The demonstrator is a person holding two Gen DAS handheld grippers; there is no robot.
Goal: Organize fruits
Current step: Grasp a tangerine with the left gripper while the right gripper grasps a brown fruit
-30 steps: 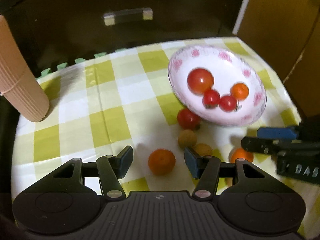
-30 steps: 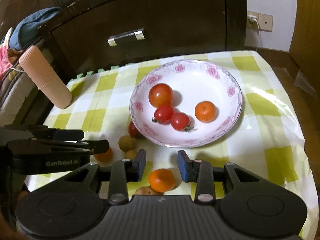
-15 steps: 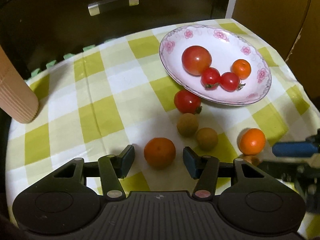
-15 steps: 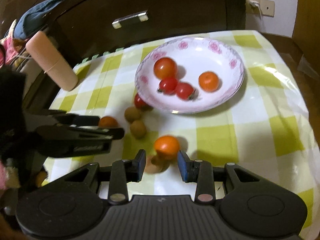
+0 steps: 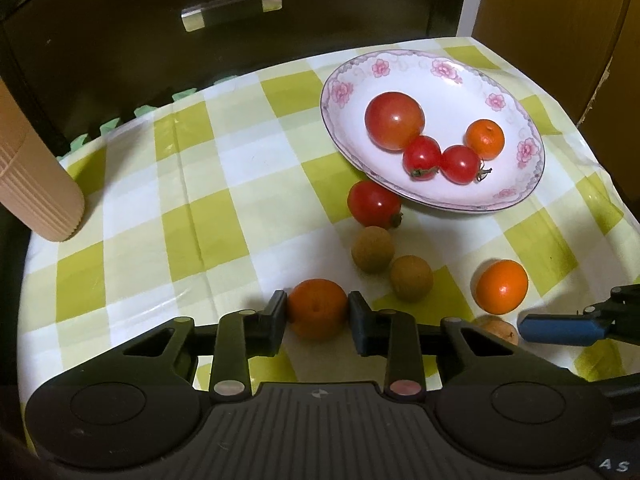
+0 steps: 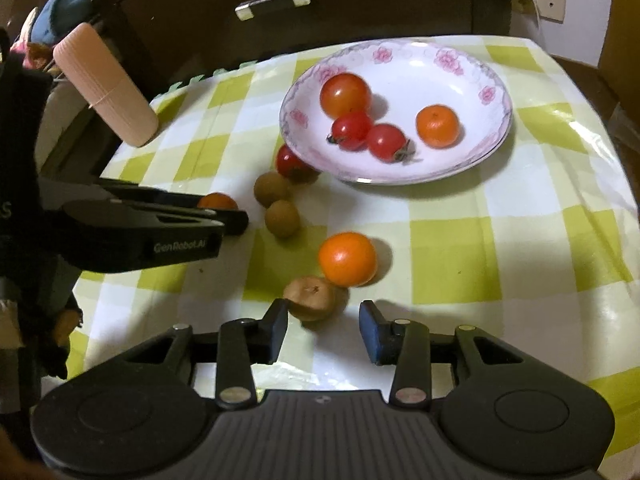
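Across the middle of both views spreads my table [image 5: 160, 208] under its green-checked cloth, and the flowered plate [image 5: 404, 70] sits toward the upper right of the left wrist view, already holding a large tomato [image 5: 394, 126], two small tomatoes and one mandarin. Below the plate's near rim, loose fruit still lies on the cloth: a red tomato [image 5: 374, 204] tucked just beside the rim, two brown longans [image 5: 372, 249] beneath it, and a bright orange mandarin [image 5: 500, 286] at the right of the frame.

My left tongs [image 5: 318, 314] sit at the bottom centre of that view and are closing on a darker mandarin [image 5: 318, 308]; both pads look to be touching its sides, so I judge this the pick-up step for that fruit.

My right tongs [image 6: 323, 322] are at the bottom centre of the right wrist view, jaws opening and pinching nothing, with a brown fruit [image 6: 310, 296] just ahead of them, close by the left pad and touching the bright mandarin behind it.

Next, I reckon, the left grip must firm up without crushing, then lift clear and carry up and right to a bare patch of the plate. The right tongs need to straddle the brown fruit without nudging its neighbour.
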